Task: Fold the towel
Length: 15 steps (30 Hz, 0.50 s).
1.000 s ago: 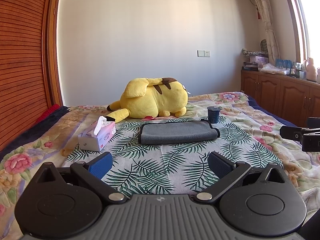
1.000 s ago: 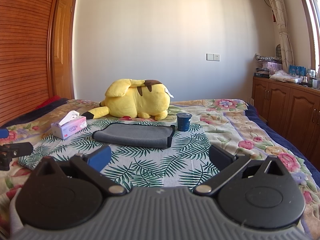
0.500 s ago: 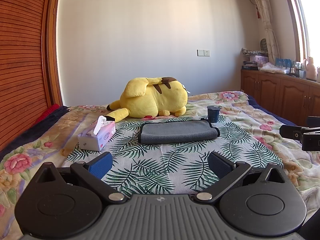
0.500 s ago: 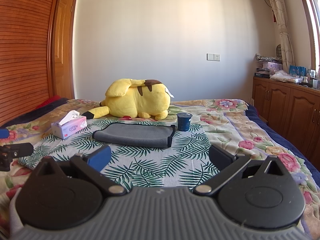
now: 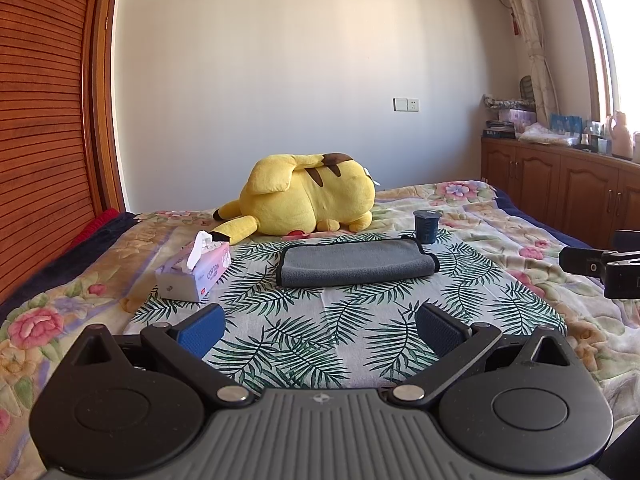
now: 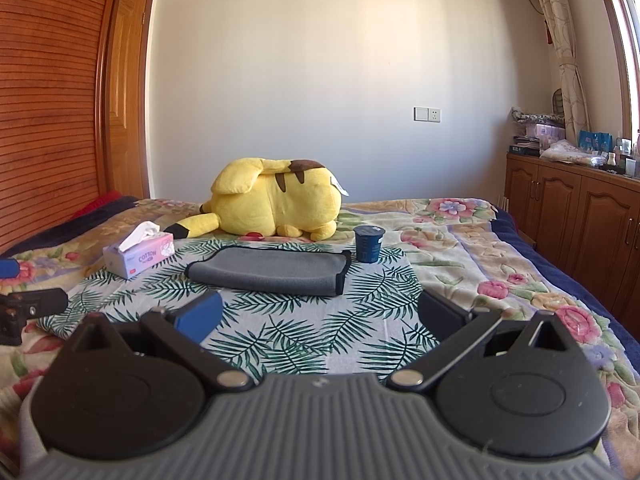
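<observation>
A grey towel (image 5: 356,262) with a dark edge lies folded flat on a palm-leaf cloth (image 5: 320,320) on the bed; it also shows in the right wrist view (image 6: 272,270). My left gripper (image 5: 320,330) is open and empty, held well short of the towel. My right gripper (image 6: 320,318) is open and empty, also short of the towel. The right gripper's tip shows at the right edge of the left wrist view (image 5: 600,266). The left gripper's tip shows at the left edge of the right wrist view (image 6: 28,308).
A tissue box (image 5: 196,272) stands left of the towel. A dark blue cup (image 5: 427,226) stands at the towel's far right corner. A yellow plush toy (image 5: 308,200) lies behind. Wooden cabinets (image 5: 560,184) line the right wall, a wooden wardrobe (image 5: 48,120) the left.
</observation>
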{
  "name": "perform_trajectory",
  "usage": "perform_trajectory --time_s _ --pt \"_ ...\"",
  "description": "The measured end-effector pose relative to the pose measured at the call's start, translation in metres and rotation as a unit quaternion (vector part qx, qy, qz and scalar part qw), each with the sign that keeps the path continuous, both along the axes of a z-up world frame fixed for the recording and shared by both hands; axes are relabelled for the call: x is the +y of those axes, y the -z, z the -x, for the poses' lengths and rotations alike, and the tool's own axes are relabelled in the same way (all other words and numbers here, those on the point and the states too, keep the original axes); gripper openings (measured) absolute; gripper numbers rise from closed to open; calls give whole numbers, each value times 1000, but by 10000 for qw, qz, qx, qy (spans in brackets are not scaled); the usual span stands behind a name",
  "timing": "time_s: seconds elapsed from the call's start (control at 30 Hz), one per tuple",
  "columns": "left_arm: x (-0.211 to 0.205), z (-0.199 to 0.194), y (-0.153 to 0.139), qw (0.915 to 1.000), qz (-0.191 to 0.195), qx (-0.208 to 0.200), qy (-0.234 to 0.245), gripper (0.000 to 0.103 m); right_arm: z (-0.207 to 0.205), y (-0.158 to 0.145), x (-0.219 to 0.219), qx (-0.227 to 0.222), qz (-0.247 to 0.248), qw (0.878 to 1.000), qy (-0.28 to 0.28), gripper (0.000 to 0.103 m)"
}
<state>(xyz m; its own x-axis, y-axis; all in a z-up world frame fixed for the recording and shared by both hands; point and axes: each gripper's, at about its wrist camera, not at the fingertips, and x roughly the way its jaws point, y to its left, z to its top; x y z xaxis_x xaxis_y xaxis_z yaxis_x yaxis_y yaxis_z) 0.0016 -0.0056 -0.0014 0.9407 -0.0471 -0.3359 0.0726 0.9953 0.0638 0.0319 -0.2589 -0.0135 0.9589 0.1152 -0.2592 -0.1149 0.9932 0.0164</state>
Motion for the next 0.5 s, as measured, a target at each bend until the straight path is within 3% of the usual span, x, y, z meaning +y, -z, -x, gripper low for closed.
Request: perform_trajectory --time_s 0.5 --pt "-1 0 3 10000 -6 29 3 87 0 0 0 -1 0 10000 -1 103"
